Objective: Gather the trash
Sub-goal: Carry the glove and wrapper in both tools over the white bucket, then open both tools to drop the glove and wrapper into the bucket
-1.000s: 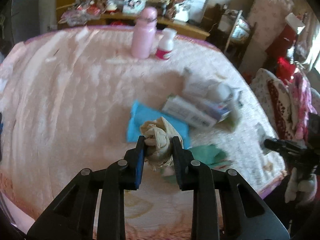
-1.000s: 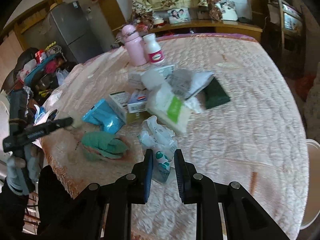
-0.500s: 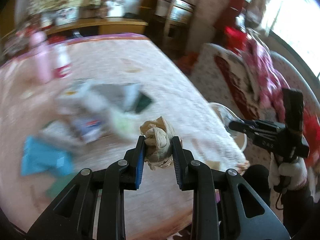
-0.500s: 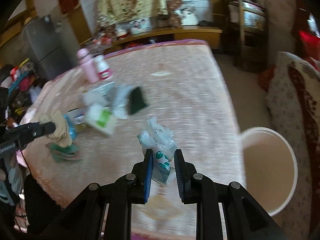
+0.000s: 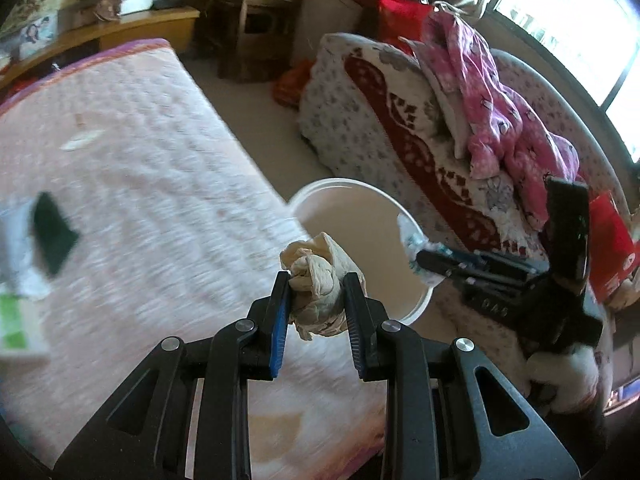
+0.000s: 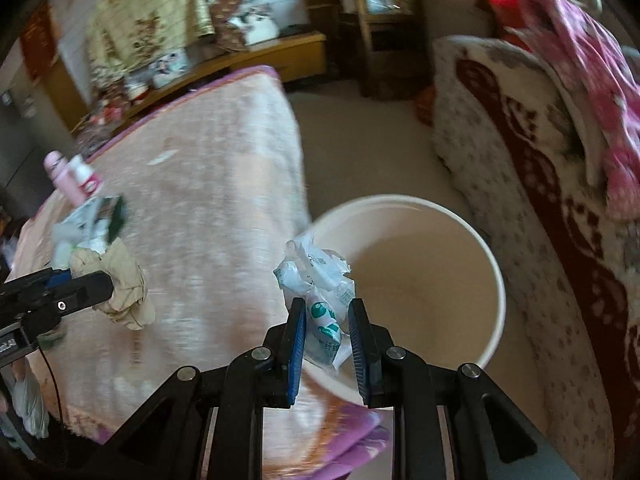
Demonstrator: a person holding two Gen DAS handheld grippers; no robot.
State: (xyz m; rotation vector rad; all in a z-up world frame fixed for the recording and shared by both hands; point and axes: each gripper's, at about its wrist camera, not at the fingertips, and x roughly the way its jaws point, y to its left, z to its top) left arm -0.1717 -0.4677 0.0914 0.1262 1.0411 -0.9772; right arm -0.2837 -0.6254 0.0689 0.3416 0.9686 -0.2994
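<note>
Two claws clamped on trash at the bed's edge: left claw (image 5: 316, 306) pinching crumpled paper (image 5: 318, 280), right claw (image 6: 327, 334) gripping wrapper (image 6: 320, 280), poised over white bucket (image 6: 492, 272) for dropping.

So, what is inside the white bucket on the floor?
The white bucket shows only a bare beige inner wall and bottom. Its near part is covered by the right gripper and its plastic wrapper, so that part stays unknown.

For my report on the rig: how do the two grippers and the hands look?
Both grippers, left and right, are matte black linkage frames with silver rivets and blue ribbed pads on the fingers. A white-gloved hand holds the right one. A thin black cable hangs from the left.
</note>
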